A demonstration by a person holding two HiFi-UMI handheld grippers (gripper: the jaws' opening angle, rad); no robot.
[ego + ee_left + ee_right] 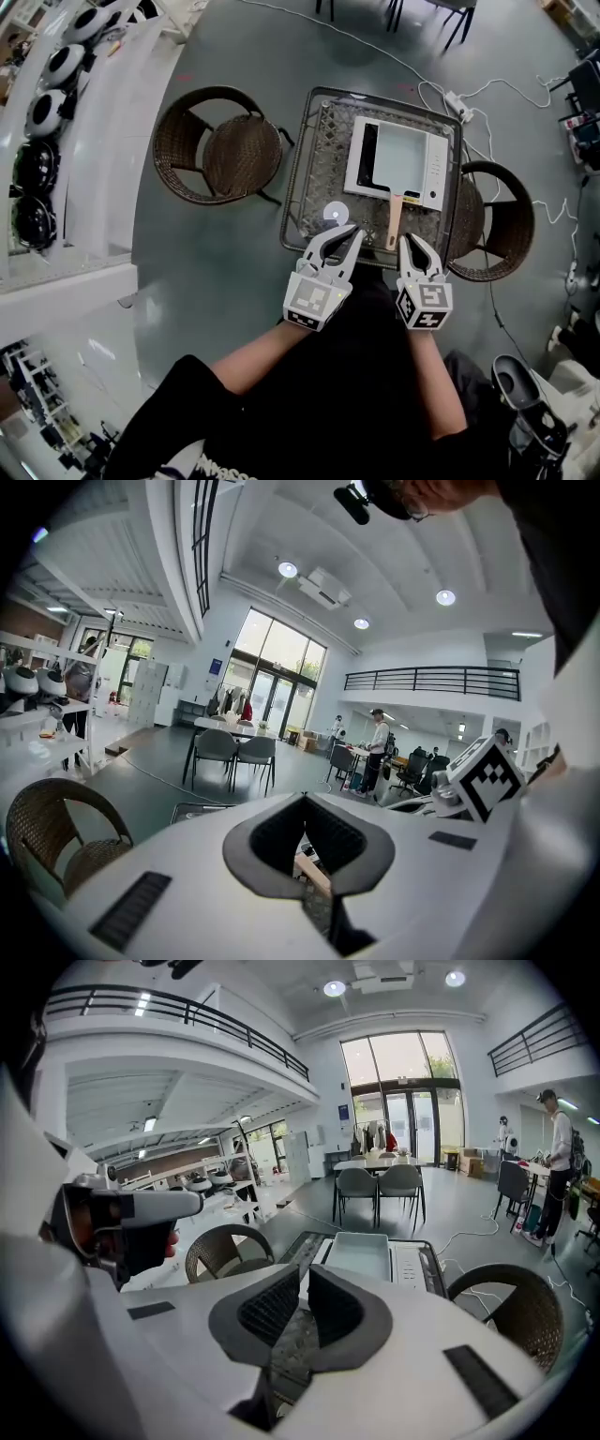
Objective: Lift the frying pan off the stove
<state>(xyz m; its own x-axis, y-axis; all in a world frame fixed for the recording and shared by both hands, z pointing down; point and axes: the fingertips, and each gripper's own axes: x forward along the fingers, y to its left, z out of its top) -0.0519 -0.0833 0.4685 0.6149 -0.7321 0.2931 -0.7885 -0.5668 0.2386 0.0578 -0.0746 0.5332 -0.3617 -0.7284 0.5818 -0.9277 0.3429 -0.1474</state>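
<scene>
Frying pan (398, 155) sits on the stove (437, 169) at upper centre of the head view, its wooden handle (395, 221) pointing down-frame. This looks like the approach step: left gripper (352, 232) and right gripper (412, 243) hover empty, jaws together. Next, one must open around the handle.

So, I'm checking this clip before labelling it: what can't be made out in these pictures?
Head view: stove panel print, too small to read.
Head view: white disc, too small to identify.
Left gripper view: pan hidden behind the left tool; only a sliver of handle shows.
Right gripper view: handle hidden behind the right tool.
</scene>
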